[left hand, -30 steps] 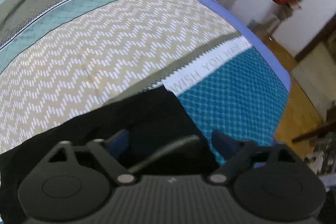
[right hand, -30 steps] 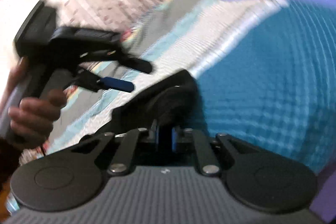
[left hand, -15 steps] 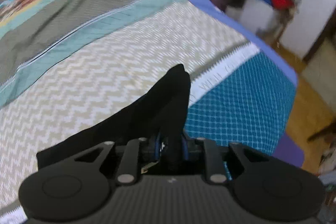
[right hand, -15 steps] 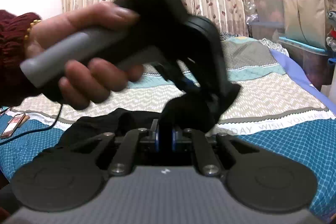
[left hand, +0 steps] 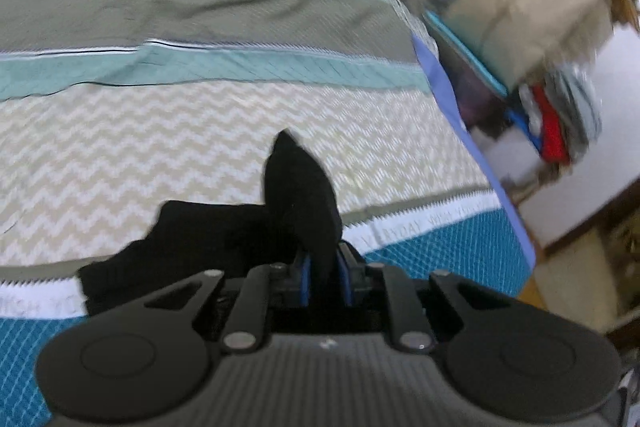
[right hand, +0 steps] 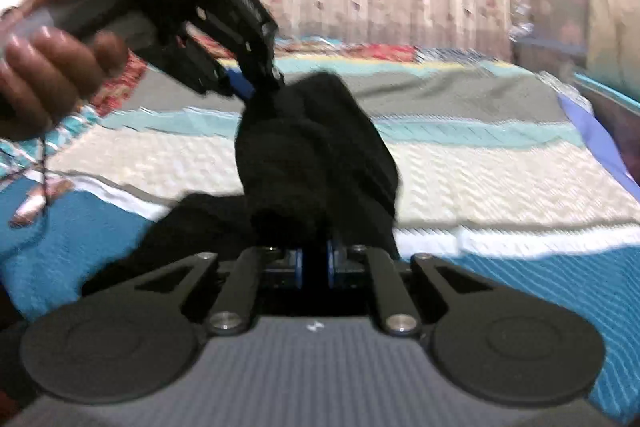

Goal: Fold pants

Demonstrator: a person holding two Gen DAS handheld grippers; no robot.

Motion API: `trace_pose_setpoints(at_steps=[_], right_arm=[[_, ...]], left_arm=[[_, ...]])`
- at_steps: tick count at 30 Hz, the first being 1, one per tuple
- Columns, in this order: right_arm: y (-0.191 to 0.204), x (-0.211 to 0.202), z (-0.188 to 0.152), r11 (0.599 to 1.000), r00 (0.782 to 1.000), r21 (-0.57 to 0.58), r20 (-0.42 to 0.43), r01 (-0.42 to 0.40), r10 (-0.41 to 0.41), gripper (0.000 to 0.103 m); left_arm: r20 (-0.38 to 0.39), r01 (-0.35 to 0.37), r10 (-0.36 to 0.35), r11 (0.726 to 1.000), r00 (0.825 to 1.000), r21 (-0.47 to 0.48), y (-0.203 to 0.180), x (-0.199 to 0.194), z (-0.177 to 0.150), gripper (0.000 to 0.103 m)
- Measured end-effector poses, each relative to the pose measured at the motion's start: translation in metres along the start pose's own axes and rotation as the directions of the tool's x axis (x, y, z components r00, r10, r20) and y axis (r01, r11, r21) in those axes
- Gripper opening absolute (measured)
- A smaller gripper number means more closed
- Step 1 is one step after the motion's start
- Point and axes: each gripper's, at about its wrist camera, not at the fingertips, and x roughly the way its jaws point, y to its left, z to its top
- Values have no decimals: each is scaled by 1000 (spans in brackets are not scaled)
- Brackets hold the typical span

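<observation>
Left wrist: left gripper (left hand: 325,277) pinching black pants (left hand: 224,227) | right gripper (right hand: 315,261) clamped on them too | pants lifted, seemingly bunched, over bed (left hand: 120,155) foot-end edge | 2 grips, blurry

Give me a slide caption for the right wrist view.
Both grippers, right and left, pinch black pants above the bedspread.

Matt black cloth pants (left hand: 304,195), woven patterned cloth bedspread (left hand: 160,155), ribbed matt plastic gripper housing (left hand: 328,379)

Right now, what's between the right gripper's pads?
A bunched fold of the black pants, pinched in the right gripper; right wrist view shows it.
</observation>
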Motion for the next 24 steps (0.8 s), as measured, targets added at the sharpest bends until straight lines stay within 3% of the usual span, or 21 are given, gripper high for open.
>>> trace_pose_setpoints(at_steps=[6,13,16,19,20,22,24], right_arm=[[48,13,22,987,990,-84,-13,-139,138,13],[89,61,4,957,963,-176,-181,-232,200,13],[91,80,-8,959,948,-150,-248,-241,200,17],[91,71,-12,955,940,-138,-259,-263,222,23],[87,66,-8,951,932,-119,-263,-287,249,33],[75,59,-2,928,899,-46,-270,-371,346,43],[59,46,5,896,866,52,-236,-442,441,43]], left_arm=[[77,-1,10,992,997,-126,67,-37,-21,13],[-14,-85,84,955,996,-284,145,-5,-65,14],[-58,-132,119,937,991,-325,162,15,-78,21],[-68,-175,162,935,984,-310,166,20,-88,38],[-63,-193,183,935,981,-297,164,19,-89,44],[-52,-201,194,938,980,-283,162,11,-90,46],[-30,-176,175,940,984,-292,160,1,-90,51]])
